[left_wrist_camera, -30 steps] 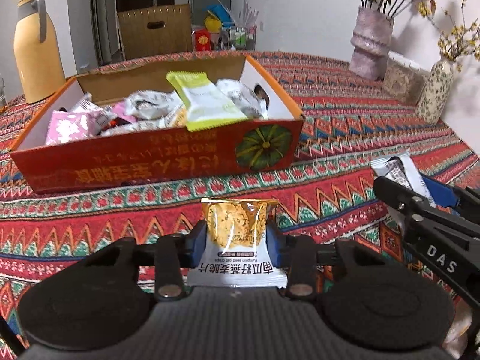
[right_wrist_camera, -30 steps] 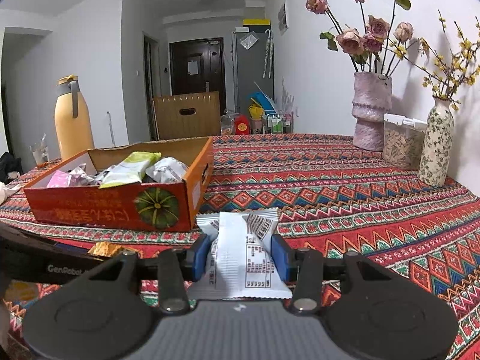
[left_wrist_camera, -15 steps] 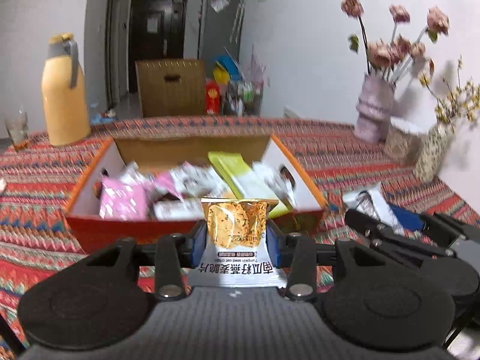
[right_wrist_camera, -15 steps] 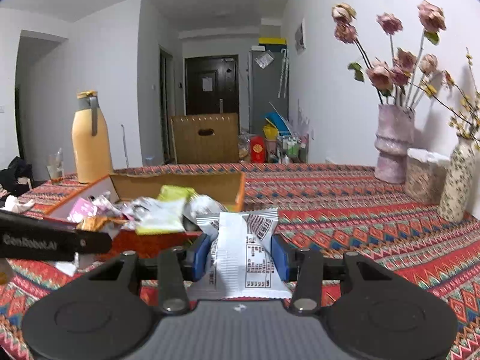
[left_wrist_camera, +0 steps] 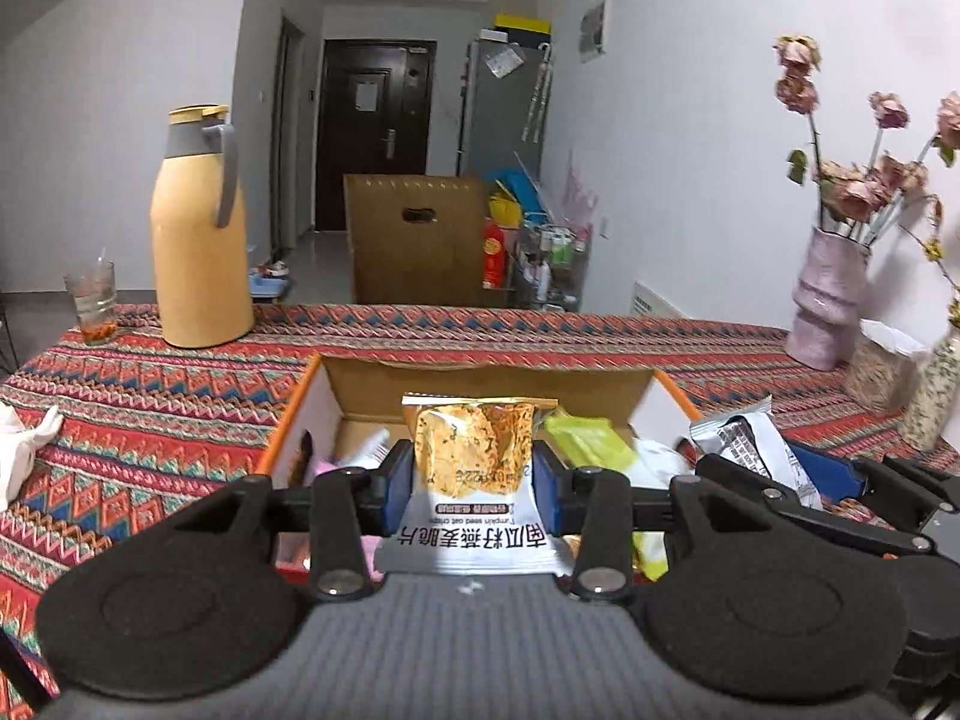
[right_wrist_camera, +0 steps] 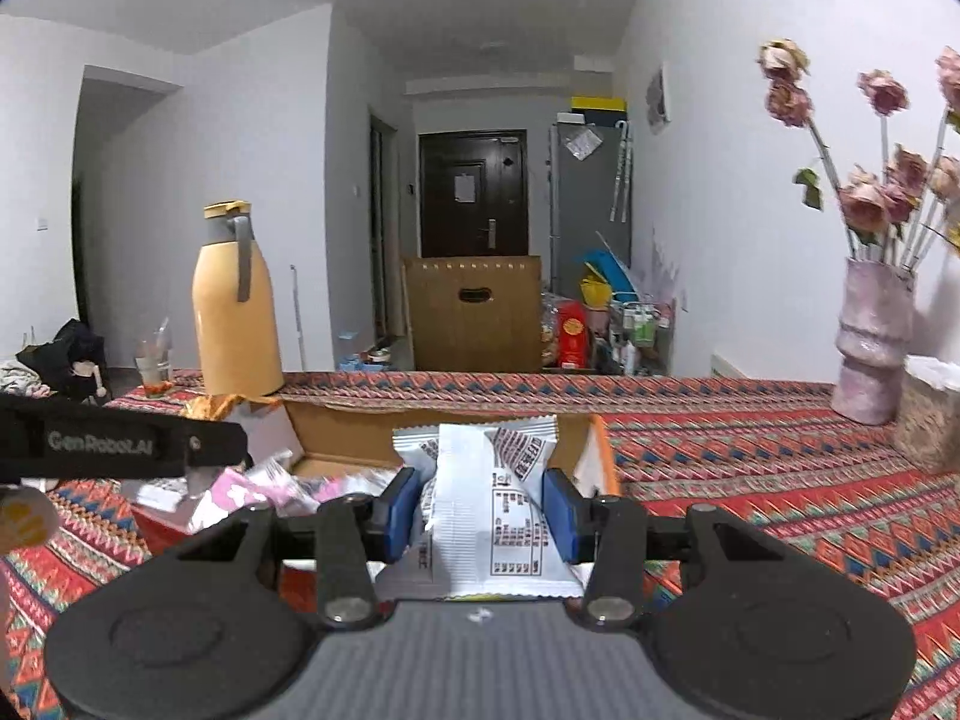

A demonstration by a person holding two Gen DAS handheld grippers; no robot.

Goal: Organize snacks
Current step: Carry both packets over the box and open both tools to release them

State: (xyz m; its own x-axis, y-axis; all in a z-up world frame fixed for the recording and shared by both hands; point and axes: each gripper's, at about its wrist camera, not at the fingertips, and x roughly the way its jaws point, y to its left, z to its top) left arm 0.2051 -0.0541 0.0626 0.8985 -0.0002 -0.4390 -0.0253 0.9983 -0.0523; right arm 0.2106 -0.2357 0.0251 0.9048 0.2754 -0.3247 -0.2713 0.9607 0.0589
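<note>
My left gripper (left_wrist_camera: 473,474) is shut on a gold-and-white crisp packet (left_wrist_camera: 471,468), held upright over the orange cardboard box (left_wrist_camera: 288,420) of snacks. My right gripper (right_wrist_camera: 480,507) is shut on a white snack packet (right_wrist_camera: 486,510) with dark print, held above the box's right end (right_wrist_camera: 600,462). In the left wrist view the right gripper and its white packet (left_wrist_camera: 750,444) show at the right. In the right wrist view the left gripper's black arm (right_wrist_camera: 120,441) crosses at the left, with a bit of its gold packet (right_wrist_camera: 210,405) above it. Several wrapped snacks, pink (right_wrist_camera: 234,495) and green (left_wrist_camera: 588,438), lie in the box.
A yellow thermos jug (left_wrist_camera: 198,240) and a glass (left_wrist_camera: 93,303) stand at the table's far left. A purple vase of dried flowers (left_wrist_camera: 828,300), a lidded container (left_wrist_camera: 882,372) and a speckled vase (left_wrist_camera: 933,390) line the right side. White tissue (left_wrist_camera: 21,444) lies at the left edge.
Both grippers have risen and moved forward from the cloth in front of the box to above it, each still holding its packet. The views tilted up, showing more of the room.
</note>
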